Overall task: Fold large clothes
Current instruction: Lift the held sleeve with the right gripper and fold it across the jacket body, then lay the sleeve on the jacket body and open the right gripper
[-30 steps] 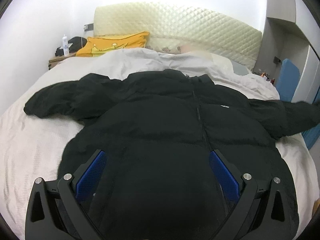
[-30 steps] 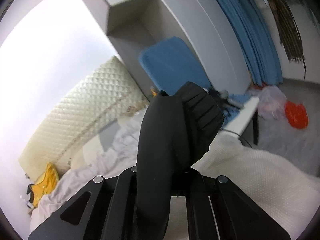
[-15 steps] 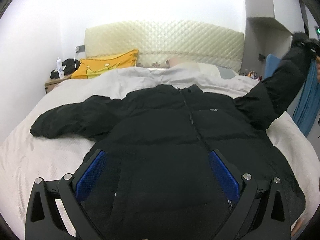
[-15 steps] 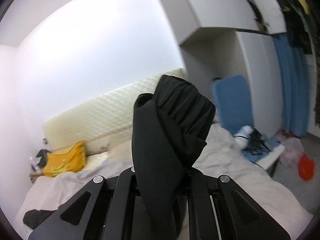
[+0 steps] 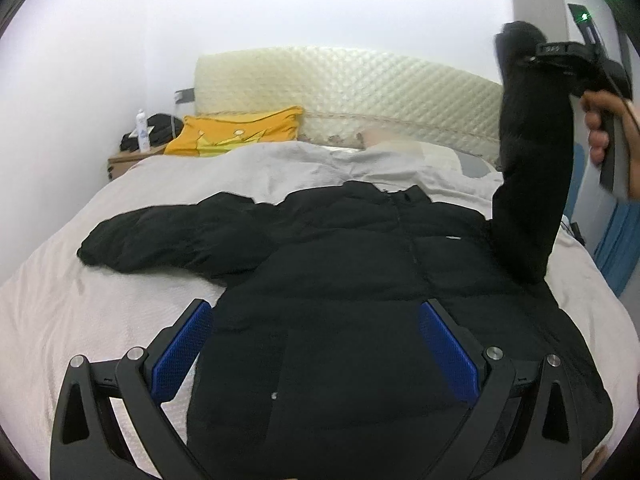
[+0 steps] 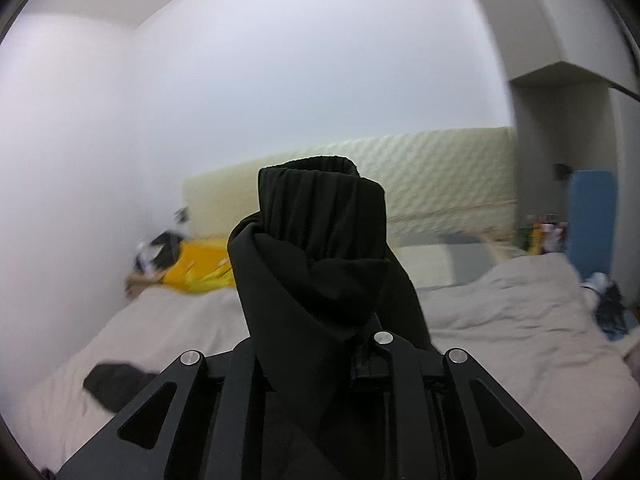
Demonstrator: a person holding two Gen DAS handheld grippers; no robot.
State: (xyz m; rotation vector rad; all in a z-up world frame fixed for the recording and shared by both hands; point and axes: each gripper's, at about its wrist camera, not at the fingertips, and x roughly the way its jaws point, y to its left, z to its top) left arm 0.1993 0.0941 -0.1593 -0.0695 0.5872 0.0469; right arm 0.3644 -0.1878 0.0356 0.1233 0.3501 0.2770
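A black puffer jacket lies face up on the bed, zip closed, collar toward the headboard. Its left sleeve lies spread out on the sheet. My right gripper is shut on the cuff of the right sleeve and holds it high above the jacket's right shoulder. In the right wrist view the cuff bulges up out of the closed jaws of that gripper. My left gripper is open and empty above the jacket's lower body.
A quilted cream headboard stands at the back with a yellow pillow and a grey duvet. A nightstand with a bottle is at the left. Blue panels and a cabinet stand at the right.
My right gripper has lifted the right sleeve from the bed's right side to nearly upright and swung it inward. The left gripper has backed off a little and stays open.
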